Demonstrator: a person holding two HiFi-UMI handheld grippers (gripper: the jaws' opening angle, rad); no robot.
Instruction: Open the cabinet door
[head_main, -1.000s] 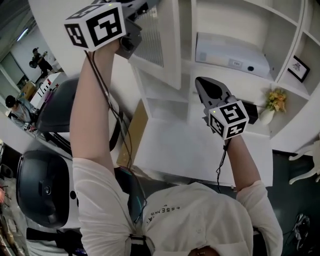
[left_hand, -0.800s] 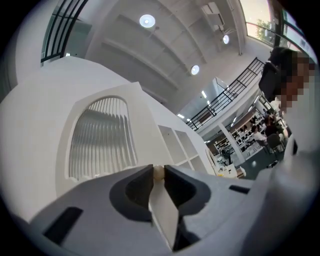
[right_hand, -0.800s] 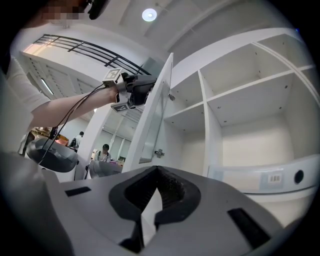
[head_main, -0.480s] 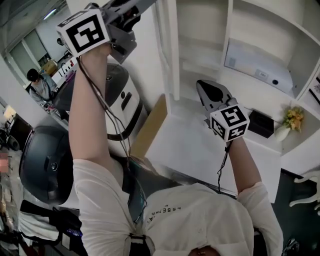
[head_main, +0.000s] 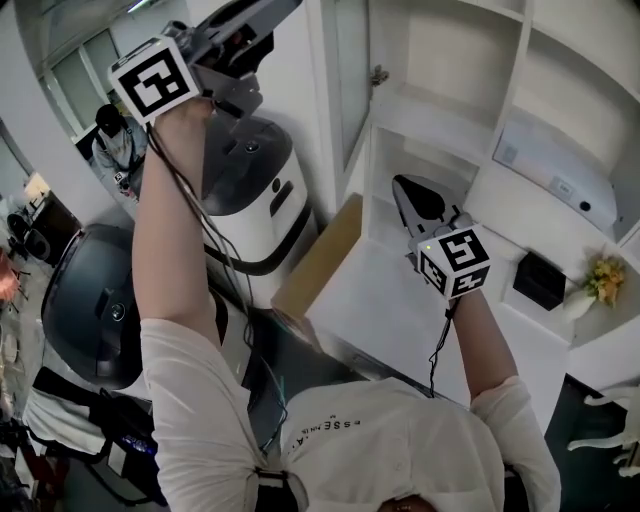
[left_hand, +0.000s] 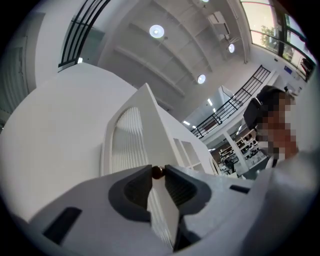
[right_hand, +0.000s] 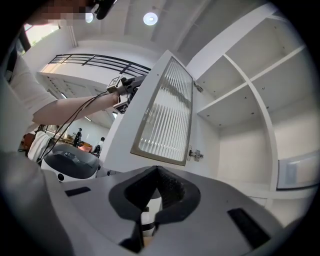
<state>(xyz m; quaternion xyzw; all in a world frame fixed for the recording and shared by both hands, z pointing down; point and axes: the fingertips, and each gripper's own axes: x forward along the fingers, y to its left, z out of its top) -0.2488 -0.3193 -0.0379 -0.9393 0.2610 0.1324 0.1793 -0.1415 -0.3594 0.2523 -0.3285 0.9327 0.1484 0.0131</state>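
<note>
The white cabinet door (head_main: 337, 90), with a ribbed glass panel (right_hand: 167, 115), stands swung out from the cabinet (head_main: 440, 60), edge-on in the head view. My left gripper (head_main: 283, 10) is raised at the door's free edge. Its jaw tips pinch the small brown knob (left_hand: 157, 172), and the jaws are opening slightly with the knob between them. The right gripper view shows that left gripper (right_hand: 124, 92) at the door's outer edge. My right gripper (head_main: 410, 192) hangs lower, in front of the open shelves, shut with nothing between its pads (right_hand: 170, 187).
A white counter (head_main: 400, 310) runs under the shelves, a cardboard box (head_main: 320, 260) at its left end. A white round machine (head_main: 250, 190) and a dark one (head_main: 90, 300) stand left. On the right are a white device (head_main: 560, 170), a black box (head_main: 540, 280) and flowers (head_main: 603, 280).
The door has swung further out, from nearly face-on to edge-on, with my left gripper moving left on its knob. My right gripper has shifted a little, still shut.
</note>
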